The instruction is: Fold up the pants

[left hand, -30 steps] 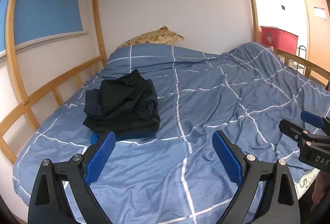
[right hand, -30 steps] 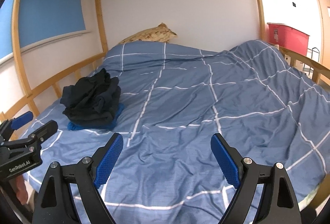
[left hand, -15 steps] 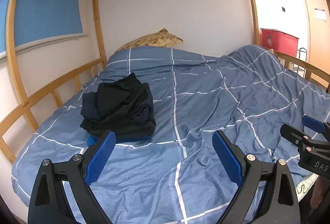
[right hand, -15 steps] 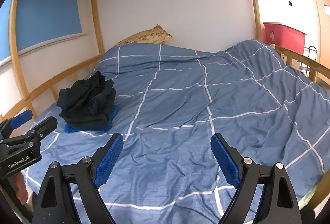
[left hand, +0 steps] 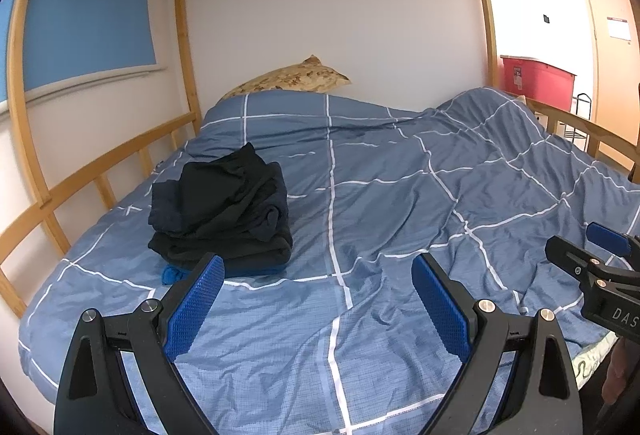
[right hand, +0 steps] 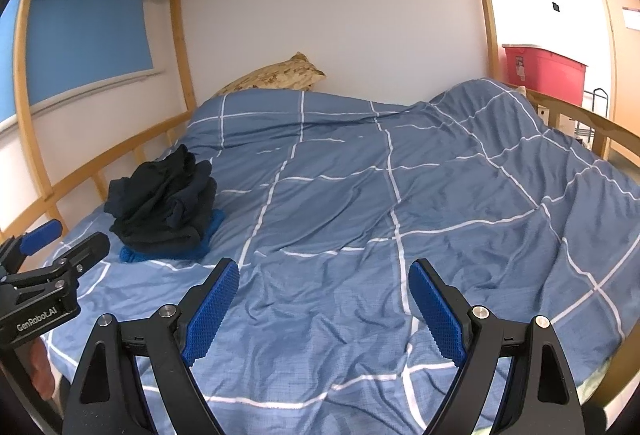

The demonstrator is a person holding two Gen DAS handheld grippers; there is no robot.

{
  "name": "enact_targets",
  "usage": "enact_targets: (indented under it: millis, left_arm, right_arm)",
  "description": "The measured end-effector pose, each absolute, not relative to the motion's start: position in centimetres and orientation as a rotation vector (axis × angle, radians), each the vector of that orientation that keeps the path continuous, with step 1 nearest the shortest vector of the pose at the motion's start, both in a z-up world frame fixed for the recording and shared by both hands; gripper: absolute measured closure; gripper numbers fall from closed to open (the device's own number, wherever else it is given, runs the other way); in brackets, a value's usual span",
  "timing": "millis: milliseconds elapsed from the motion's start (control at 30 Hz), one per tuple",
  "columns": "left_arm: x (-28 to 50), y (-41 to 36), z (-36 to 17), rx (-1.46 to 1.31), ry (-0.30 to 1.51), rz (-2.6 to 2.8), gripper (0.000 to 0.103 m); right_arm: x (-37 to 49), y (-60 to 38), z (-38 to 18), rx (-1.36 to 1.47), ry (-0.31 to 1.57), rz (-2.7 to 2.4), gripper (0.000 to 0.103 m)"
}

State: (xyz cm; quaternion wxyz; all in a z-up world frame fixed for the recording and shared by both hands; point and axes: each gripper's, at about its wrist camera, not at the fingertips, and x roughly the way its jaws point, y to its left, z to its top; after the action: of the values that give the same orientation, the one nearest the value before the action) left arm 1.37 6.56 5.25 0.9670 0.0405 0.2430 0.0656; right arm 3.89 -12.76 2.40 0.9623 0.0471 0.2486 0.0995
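Observation:
A heap of dark pants (left hand: 224,213) lies crumpled on top of a blue folded garment on the left side of the bed; in the right wrist view the same pants (right hand: 162,209) sit further left. My left gripper (left hand: 316,289) hovers open over the duvet, just in front and right of the heap, nothing between its blue pads. My right gripper (right hand: 322,293) is open too, over bare duvet nearer the bed's middle. Each gripper shows at the edge of the other's view: left gripper (right hand: 60,247), right gripper (left hand: 592,247).
The bed carries a rumpled blue duvet (left hand: 400,203) with white grid lines, bunched higher at the right. Wooden rails (left hand: 80,179) run along the left and right sides, slats overhead. A patterned pillow (left hand: 292,79) lies at the head. A red bin (left hand: 536,79) stands beyond the right rail.
Both views have shifted a little: the heap of pants sits slightly further left and higher in each view than a second ago. Both grippers stay open as before.

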Motion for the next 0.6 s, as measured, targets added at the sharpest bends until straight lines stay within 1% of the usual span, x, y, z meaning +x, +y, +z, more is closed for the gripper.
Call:
enact_targets:
  millis: [400,600]
  left_arm:
    - [0.96,6.52,5.56,0.081,0.471,0.135,0.007]
    - [0.71,6.76,5.70,0.062,0.461,0.132,0.003]
  right_arm:
    - [3.88,-12.76,2.60,0.089,0.500,0.207,0.015]
    - [3.90,-12.80,2.61,0.089,0.500,0.205,0.015]
